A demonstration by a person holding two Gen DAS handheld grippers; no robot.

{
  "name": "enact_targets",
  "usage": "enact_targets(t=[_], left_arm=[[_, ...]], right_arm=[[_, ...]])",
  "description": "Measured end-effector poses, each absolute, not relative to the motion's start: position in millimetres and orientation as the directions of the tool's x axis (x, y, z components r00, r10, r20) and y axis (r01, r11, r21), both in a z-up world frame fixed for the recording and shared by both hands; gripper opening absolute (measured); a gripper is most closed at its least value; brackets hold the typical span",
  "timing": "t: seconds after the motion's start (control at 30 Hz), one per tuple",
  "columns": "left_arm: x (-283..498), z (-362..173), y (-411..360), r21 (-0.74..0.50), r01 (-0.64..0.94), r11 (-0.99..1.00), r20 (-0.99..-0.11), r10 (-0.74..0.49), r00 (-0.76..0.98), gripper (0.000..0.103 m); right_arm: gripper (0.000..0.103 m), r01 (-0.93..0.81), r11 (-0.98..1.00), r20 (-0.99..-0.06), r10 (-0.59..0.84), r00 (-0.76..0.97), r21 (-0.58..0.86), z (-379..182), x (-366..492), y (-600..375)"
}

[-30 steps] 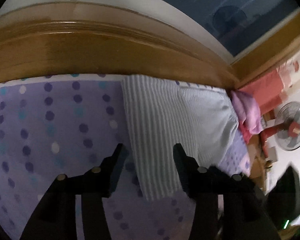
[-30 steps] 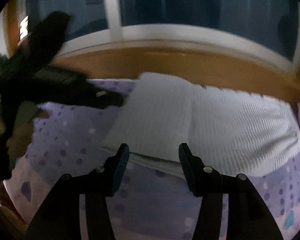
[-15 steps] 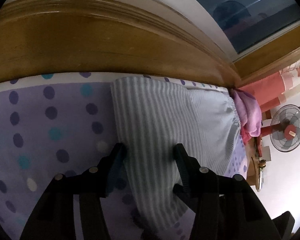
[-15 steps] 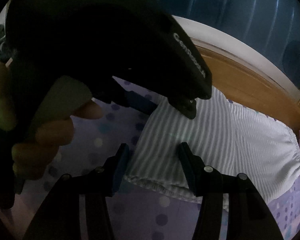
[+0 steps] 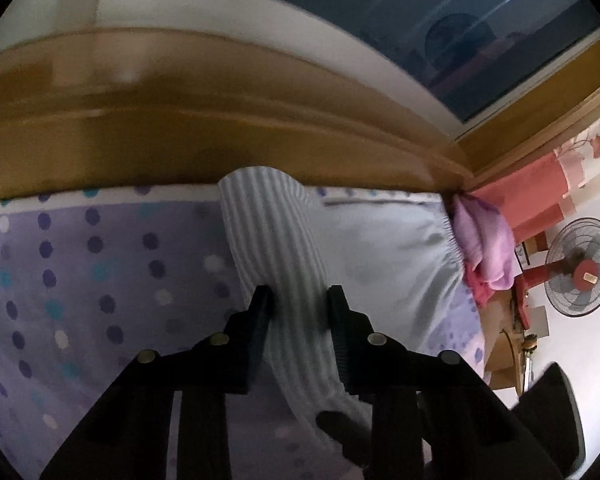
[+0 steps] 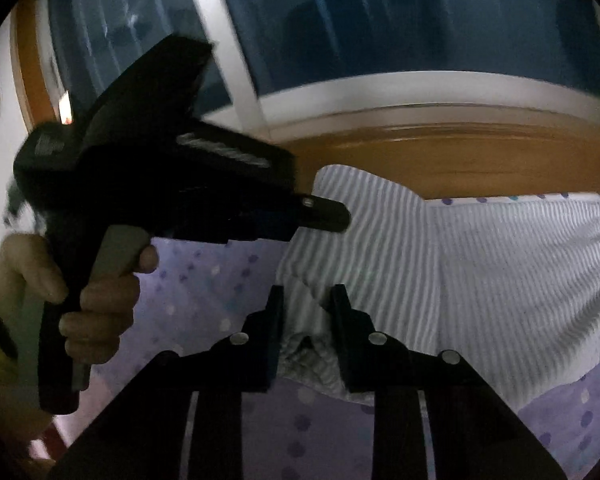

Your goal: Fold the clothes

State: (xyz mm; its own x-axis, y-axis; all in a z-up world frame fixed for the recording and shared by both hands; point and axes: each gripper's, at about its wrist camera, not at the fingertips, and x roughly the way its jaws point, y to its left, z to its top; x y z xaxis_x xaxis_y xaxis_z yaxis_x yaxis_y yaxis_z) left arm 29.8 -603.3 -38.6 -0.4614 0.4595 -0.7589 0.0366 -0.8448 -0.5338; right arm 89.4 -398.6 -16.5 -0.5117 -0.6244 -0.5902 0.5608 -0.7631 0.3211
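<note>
the pale grey-and-white striped cotton garment (image 5: pixel 276 248) lies on the lilac bedsheet dotted with purple, teal and white spots (image 5: pixel 80 264), its far edge against the brown wooden bed frame (image 5: pixel 180 136) at twelve o'clock. in the left wrist view the left gripper (image 5: pixel 298 294) has a raised, rolled fold of the striped cloth between its two black fingers (image 5: pixel 260 308); the jaws are closing and the pads sit against the cloth on both sides. a pink and lilac bundle of fabric (image 5: pixel 486 248) and a red-hubbed standing fan (image 5: pixel 580 268) show at three o'clock. in the right wrist view the right gripper (image 6: pixel 308 296) is closing too, with the near bunched hem of the garment (image 6: pixel 480 264) between its fingers (image 6: pixel 276 312), pads touching it. at nine o'clock there a hand (image 6: pixel 88 296) grasps the left tool's handle.
</note>
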Motion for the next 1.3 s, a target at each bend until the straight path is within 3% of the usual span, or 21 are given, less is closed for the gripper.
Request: enact_targets(t=[0.13,0.53,0.87,1.07,1.3], left_arm=[[27.2,-19.3,-578.7,-0.5,0.009,-0.866,-0.761,0.435,-0.481,0.029],[8.4,-2.2,-519.0,-0.453,-0.012,-0.891,-0.773,0.4,-0.492,0.029],[-7.3,-7.1,-485.7,-0.466,-0.039,-0.884,-0.774,0.428,-0.466,0.029],[2.5,-9.7,-474.5,-0.412,-0.041,-0.91,-0.795,0.38,-0.473,0.029],[33.6,-42.7,-484.1,-0.354,0.053,-0.934,-0.849,0.298,-0.437,0.029]], right_arm=[[0.022,0.537,-0.739,-0.558,-0.666,-0.494,0.407,-12.0,78.8,-376.4],[0.022,0.505,-0.733,-0.54,-0.678,-0.498,0.455,-0.6,65.3,-312.6],[0.022,0.469,-0.777,-0.582,-0.627,-0.517,0.421,-2.5,54.7,-274.5],[0.022,0.402,-0.81,-0.636,-0.584,-0.504,0.426,-20.9,32.3,-244.0],[0.022,0.517,-0.767,-0.612,-0.627,-0.481,0.379,-3.8,34.2,-245.5]])
